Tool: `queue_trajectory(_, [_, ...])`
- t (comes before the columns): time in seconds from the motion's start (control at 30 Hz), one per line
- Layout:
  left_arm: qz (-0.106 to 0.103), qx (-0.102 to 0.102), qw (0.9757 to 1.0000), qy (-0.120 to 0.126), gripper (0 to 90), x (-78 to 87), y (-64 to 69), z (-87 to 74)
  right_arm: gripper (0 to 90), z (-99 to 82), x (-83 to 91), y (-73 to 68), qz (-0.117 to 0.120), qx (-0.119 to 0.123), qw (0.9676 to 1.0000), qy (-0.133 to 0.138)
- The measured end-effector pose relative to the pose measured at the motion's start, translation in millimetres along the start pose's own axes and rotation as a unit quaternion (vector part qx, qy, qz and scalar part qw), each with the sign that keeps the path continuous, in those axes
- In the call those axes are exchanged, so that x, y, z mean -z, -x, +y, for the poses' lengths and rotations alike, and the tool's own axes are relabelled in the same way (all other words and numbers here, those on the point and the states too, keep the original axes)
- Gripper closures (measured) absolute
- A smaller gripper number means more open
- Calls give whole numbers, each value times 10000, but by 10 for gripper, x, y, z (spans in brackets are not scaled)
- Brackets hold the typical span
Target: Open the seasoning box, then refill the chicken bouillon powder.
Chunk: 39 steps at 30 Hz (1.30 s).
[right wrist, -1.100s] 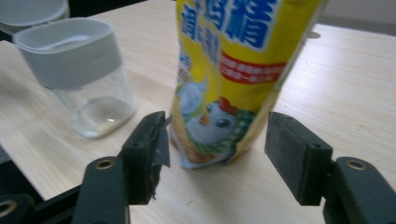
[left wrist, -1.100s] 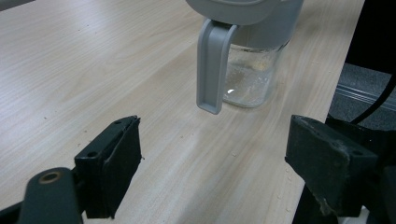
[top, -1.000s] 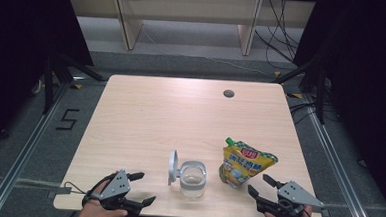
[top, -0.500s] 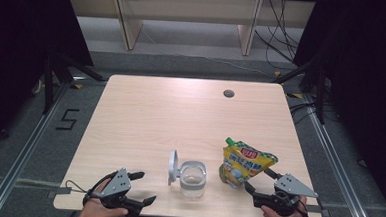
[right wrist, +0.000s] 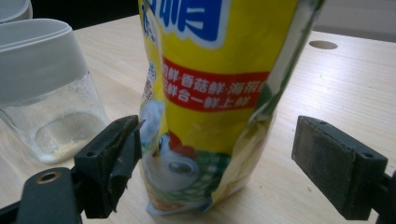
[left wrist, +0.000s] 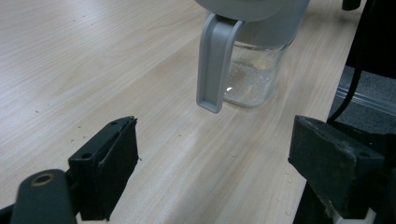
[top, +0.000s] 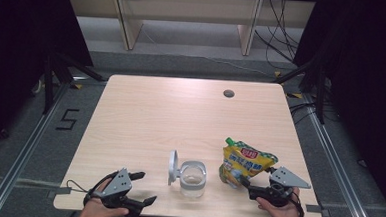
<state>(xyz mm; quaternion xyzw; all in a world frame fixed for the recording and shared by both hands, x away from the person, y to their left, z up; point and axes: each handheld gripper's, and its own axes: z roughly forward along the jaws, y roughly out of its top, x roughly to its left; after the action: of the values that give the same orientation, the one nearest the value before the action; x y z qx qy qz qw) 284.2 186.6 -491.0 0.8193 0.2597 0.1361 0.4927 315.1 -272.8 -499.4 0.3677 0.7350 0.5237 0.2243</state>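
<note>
A yellow stand-up pouch with a green cap stands near the table's front right. My right gripper reaches it from the front right. In the right gripper view the pouch stands between the open jaws of my right gripper, which have just been opening; the pads do not press on it. A clear glass jar with its grey lid flipped open stands left of the pouch. My left gripper lies open at the front edge and faces the jar, with nothing between its jaws.
The light wooden table has a round cable hole at the back right. A little pale powder lies in the jar's bottom. Dark floor, metal rails and a shelf frame surround the table.
My right gripper has moved left and a little down toward the pouch, and its jaws now stand on either side of the pouch's base. The left gripper has stayed in place.
</note>
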Motion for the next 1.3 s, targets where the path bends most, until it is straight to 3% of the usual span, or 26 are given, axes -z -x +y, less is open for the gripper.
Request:
queue_trajectory(0.1, [-48, 79, 10000, 29, 151, 3, 2, 2, 174, 6, -40, 3, 60, -36, 9999, 141])
queue_trajectory(0.13, [-47, 82, 10000, 29, 151, 3, 2, 1, 174, 11, -53, 8, 88, 33, 9999, 144])
queue_trajectory(0.17, [-60, 108, 9999, 23, 151, 2, 2, 0, 175, 12, -51, -11, 77, -58, 9999, 81])
queue_trajectory(0.2, [-46, 103, 9999, 21, 151, 3, 2, -1, 179, 15, -70, 7, 102, 63, 9998, 138])
queue_trajectory(0.27, [-46, 101, 9999, 22, 151, 2, 2, -1, 181, 10, -87, -1, 108, 55, 9998, 126])
queue_trajectory(0.33, [-30, 12, 10000, 18, 151, 4, 2, -1, 186, 5, -116, 11, 124, 124, 9998, 132])
queue_trajectory(0.37, [-19, -2, 10000, 4, 151, 6, 2, 0, 189, -1, -124, -3, 150, -20, 9998, 100])
queue_trajectory(0.5, [-45, 46, 10000, 40, 151, -4, 9, -5, 211, -4, -160, 4, 176, 66, 9996, 225])
queue_trajectory(0.57, [-44, -104, 9999, -19, 151, 6, -3, -2, 210, 2, -177, 27, 225, 143, 9993, 256])
queue_trajectory(0.63, [-69, -22, 10000, 17, 151, 1, 8, -8, 208, 1, -170, 11, 222, 48, 9996, 186])
queue_trajectory(0.67, [-69, 109, 9999, 59, 151, -3, 27, -14, 208, -3, -191, 9, 229, 68, 9993, 294])
queue_trajectory(0.7, [-73, 84, 9999, 39, 151, 4, 23, -13, 211, -2, -182, -26, 201, -36, 9997, 105])
queue_trajectory(0.73, [-81, 59, 9999, 43, 151, 7, 20, -10, 221, 4, -193, -28, 241, -30, 9996, 110])
queue_trajectory(0.9, [-85, 31, 10000, -10, 151, -4, 21, -12, 241, 7, -258, -34, 251, 82, 9992, 290])
queue_trajectory(0.93, [-90, 64, 9999, -16, 151, -10, 22, -16, 241, 10, -260, -35, 385, 6, 9990, 216])
queue_trajectory(0.97, [-86, 45, 10000, -9, 151, -9, 22, -15, 240, 3, -307, -16, 380, 101, 9982, 447])
queue_trajectory(1.0, [-78, 37, 10000, -28, 151, -5, 22, -12, 240, 6, -295, -17, 380, 61, 9988, 308])
queue_trajectory(1.07, [-81, -1, 10000, -30, 151, -3, 18, -10, 241, 4, -316, -15, 474, 29, 9980, 425])
queue_trajectory(1.1, [-110, 8, 9999, -2, 151, -6, 16, -10, 246, -2, -318, -39, 391, -154, 9984, 375])
queue_trajectory(1.13, [-119, 95, 9999, -5, 151, -9, 20, -14, 246, 2, -322, -32, 373, -113, 9987, 315])
queue_trajectory(1.2, [-130, 113, 9999, -6, 151, -11, 18, -15, 248, 0, -352, -22, 396, -116, 9979, 505])
queue_trajectory(1.23, [-127, 127, 9998, -3, 151, -15, 20, -15, 245, 5, -375, 0, 482, 35, 9972, 575])
queue_trajectory(1.27, [-126, 121, 9998, -8, 151, -15, 21, -15, 246, 9, -363, -5, 486, -9, 9978, 455])
queue_trajectory(1.3, [-121, 109, 9999, 5, 151, -16, 22, -16, 247, 4, -361, -29, 465, -205, 9977, 459])
